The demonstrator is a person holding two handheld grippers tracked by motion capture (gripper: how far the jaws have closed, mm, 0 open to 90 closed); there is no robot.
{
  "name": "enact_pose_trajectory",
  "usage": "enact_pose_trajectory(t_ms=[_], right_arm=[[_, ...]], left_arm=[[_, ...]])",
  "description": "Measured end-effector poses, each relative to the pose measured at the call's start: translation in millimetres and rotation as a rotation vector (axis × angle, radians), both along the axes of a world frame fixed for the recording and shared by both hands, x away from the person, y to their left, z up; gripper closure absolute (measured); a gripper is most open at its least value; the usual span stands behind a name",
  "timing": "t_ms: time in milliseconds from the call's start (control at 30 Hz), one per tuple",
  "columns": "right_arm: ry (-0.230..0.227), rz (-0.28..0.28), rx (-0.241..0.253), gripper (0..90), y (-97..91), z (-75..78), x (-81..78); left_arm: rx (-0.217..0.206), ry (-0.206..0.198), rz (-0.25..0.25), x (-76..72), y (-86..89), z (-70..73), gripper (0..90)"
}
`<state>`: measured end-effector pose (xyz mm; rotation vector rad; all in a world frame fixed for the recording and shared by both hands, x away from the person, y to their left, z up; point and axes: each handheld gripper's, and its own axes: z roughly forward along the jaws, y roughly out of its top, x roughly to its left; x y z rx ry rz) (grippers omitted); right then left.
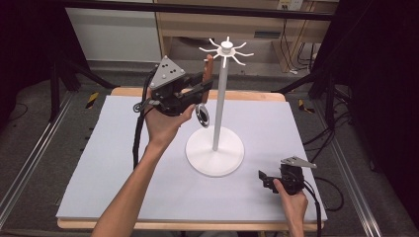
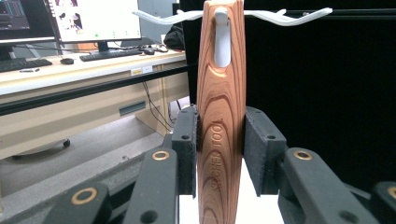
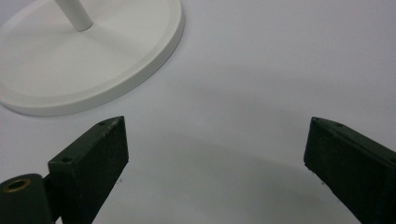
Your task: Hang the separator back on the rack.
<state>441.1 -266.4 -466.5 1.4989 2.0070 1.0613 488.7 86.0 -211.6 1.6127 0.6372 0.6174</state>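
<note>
Wooden handle (image 2: 220,116) of a utensil stands upright at the centre of the left gripper view, clamped between the pads of the left gripper (image 2: 220,149), its hanging slot over a hook (image 2: 222,37) of the white rack (image 1: 221,98). In the high view's upper middle, the utensil's metal end (image 1: 202,116) dangles below the hand. Lower right, the right gripper (image 1: 264,178) rests on the table (image 1: 99,163), jaws wide apart.

Wooden desk (image 2: 70,74) with monitors (image 2: 93,18); grey floor (image 1: 34,148), black curtains (image 1: 385,74).
</note>
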Motion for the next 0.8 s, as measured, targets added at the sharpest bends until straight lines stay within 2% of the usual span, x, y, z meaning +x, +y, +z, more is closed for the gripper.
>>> enact_pose_trajectory(t_ms=[133, 400, 600, 700, 800], right_arm=[[-0.001, -0.001, 0.000, 6.9, -0.1, 0.0, -0.1], [0.000, 0.000, 0.000, 6.9, -0.2, 0.0, 0.0], [0.006, -0.001, -0.001, 6.9, 0.5, -0.5, 0.2], [0.007, 0.000, -0.001, 6.9, 0.6, -0.6, 0.3], [0.006, -0.002, -0.001, 6.9, 0.5, -0.7, 0.4]], left_arm=[[-0.008, 0.008, 0.000, 1.2, -1.0, -0.7, 66.1], [0.004, 0.004, 0.005, 2.7, 2.4, -3.4, 58.8], [-0.001, 0.005, -0.003, -0.4, 9.9, -7.9, 51.3], [0.019, 0.004, -0.006, -2.3, 14.8, -10.1, 47.6], [0.023, -0.013, 0.000, -4.8, 21.8, -13.1, 44.9]])
